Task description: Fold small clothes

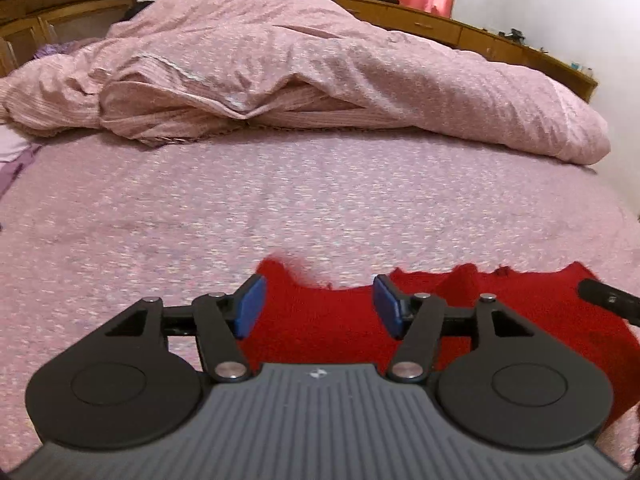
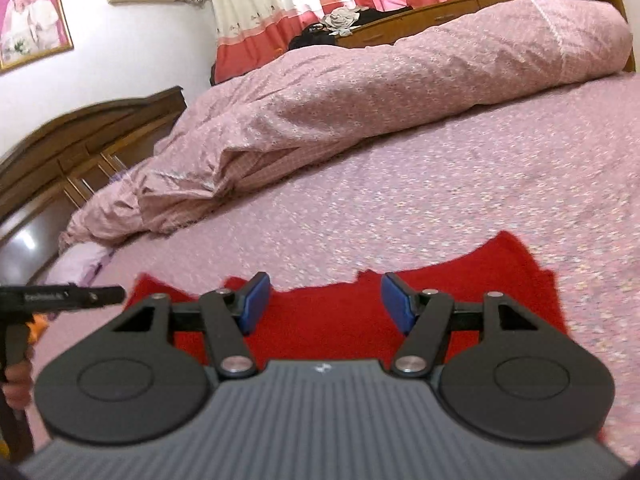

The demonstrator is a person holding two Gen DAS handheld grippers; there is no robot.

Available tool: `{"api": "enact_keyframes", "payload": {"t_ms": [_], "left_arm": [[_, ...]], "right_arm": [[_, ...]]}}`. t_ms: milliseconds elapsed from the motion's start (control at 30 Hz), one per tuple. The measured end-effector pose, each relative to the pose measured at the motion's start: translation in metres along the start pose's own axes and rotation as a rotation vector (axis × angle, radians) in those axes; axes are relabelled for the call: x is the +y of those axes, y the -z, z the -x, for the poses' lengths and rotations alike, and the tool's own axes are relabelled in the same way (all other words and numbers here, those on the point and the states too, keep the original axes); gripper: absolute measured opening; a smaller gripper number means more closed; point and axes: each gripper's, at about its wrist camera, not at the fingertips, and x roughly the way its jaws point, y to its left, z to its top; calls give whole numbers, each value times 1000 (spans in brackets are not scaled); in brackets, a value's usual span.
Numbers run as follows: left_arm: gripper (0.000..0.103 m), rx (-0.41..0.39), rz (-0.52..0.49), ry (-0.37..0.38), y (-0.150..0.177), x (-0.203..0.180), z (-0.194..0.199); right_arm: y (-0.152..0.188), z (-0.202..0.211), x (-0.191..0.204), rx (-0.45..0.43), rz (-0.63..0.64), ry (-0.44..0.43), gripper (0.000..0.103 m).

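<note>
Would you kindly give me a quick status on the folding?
Both hand-held grippers open, empty: left, right. Red knit garment flat on bedsheet, not gripped. Quilt heaped well beyond; nothing blocking.

No text is legible; the left gripper's (image 2: 64, 296) side print looks blurred.

red garment (image 1: 500, 320): near part hidden by tongs | far edge blurred, perhaps frayed

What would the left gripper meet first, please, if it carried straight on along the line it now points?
Most likely the red garment lying on the bed sheet: the left gripper tilts downward with its jaws open and empty above the cloth's far edge. Depth is unclear, so it might land on the sheet just beyond.
</note>
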Motion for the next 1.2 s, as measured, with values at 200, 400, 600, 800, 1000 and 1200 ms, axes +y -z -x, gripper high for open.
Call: {"api": "enact_keyframes", "payload": {"t_ms": [200, 400, 600, 800, 1000, 1200], "left_arm": [[68, 26, 15, -31, 4, 23, -2], [68, 87, 47, -4, 8, 38, -27], [68, 100, 48, 19, 12, 38, -45], [66, 120, 39, 38, 13, 32, -59], [11, 110, 36, 27, 18, 25, -65], [10, 2, -1, -27, -4, 28, -57]], "right_arm": [[-3, 13, -22, -1, 48, 115, 65], [-16, 9, -55, 13, 76, 245, 65], [-19, -12, -75, 77, 137, 315, 65], [-23, -25, -86, 117, 91, 187, 65], [-18, -35, -73, 125, 137, 161, 11], [-30, -4, -87, -87, 6, 239, 10]]}}
